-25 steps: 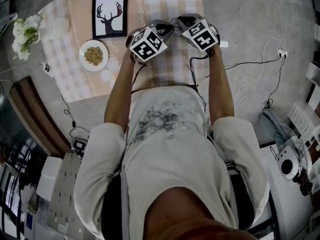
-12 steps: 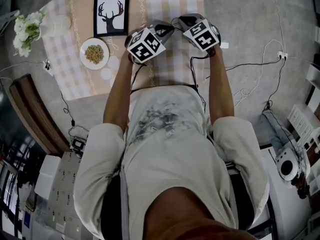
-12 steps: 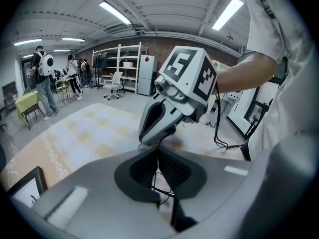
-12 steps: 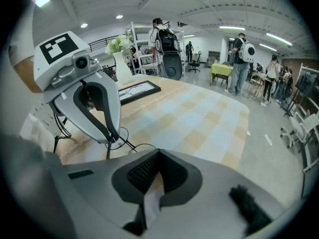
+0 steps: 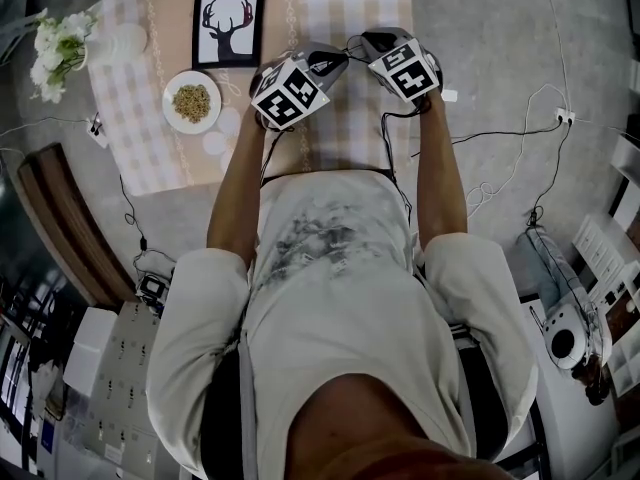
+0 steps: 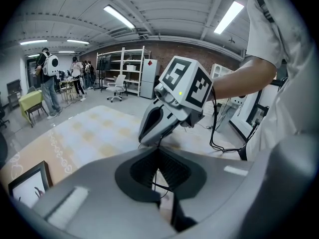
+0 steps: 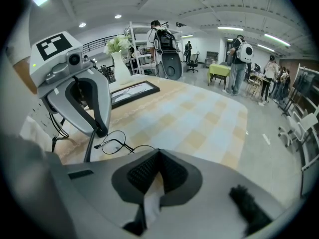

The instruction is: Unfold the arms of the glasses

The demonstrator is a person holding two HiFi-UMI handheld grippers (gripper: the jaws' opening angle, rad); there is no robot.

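- Checked tablecloth (image 5: 350, 8): only the head view shows its whole spread, and there the marker cubes hide what is gripped.
- Left gripper (image 6: 159, 158): clenched on a thin arm of the glasses (image 7: 113, 142). The wire between its jaws is visible only in its own view.
- Right gripper (image 7: 158, 158): clenched on the rim wire.
- Glasses: a round lens shows only in the right gripper view, between both tips, over the cloth.

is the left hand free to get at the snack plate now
Probably not yet: the way to the plate looks clear, but the left tongs are shut on the glasses.
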